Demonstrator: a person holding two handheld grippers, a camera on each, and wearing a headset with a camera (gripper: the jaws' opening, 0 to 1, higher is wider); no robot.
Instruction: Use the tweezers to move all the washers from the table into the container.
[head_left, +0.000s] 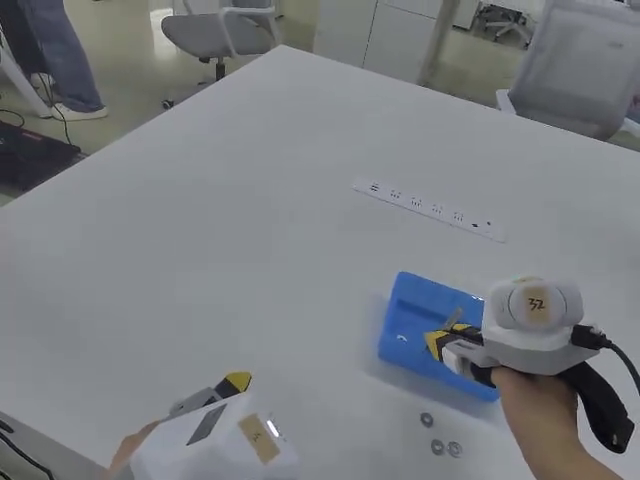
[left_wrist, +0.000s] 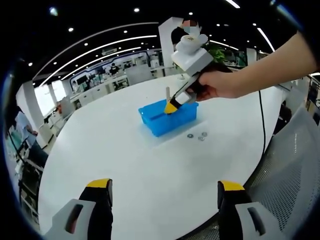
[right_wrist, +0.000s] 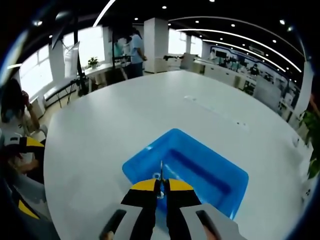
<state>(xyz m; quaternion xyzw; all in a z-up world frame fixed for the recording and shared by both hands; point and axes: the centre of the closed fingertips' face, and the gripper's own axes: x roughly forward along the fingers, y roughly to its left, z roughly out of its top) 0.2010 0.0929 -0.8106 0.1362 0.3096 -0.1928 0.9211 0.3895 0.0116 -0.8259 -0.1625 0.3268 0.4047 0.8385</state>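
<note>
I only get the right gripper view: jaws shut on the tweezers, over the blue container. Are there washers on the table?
Observer: Yes. Three washers lie on the table just outside the container, on the person's side of it.
Operator: And the other gripper?
Observer: The left gripper is well clear of the container, with its jaws open and nothing between them.
</note>
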